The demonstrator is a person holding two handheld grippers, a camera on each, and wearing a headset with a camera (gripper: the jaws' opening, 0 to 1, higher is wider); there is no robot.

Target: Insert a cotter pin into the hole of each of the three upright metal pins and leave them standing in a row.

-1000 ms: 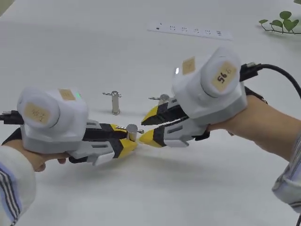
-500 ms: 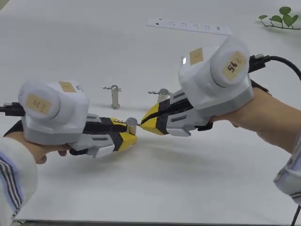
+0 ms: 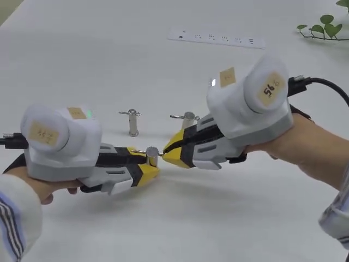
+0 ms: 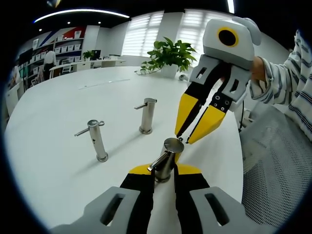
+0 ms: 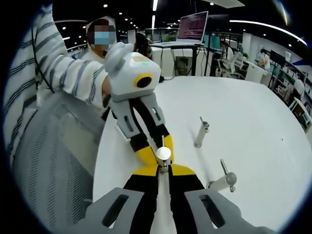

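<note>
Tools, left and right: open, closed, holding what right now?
Left tool: closed on the near metal pin.
Right tool: closed on the cotter pin at that pin's hole.

Left gripper [image 3: 154,164] and right gripper [image 3: 167,150] meet tip to tip, fingers closed.

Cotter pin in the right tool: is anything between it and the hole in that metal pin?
Nothing visible is. The cotter pin held by the right tool pokes through the near metal pin, which the left tool grips; the two other metal pins stand apart.
</note>
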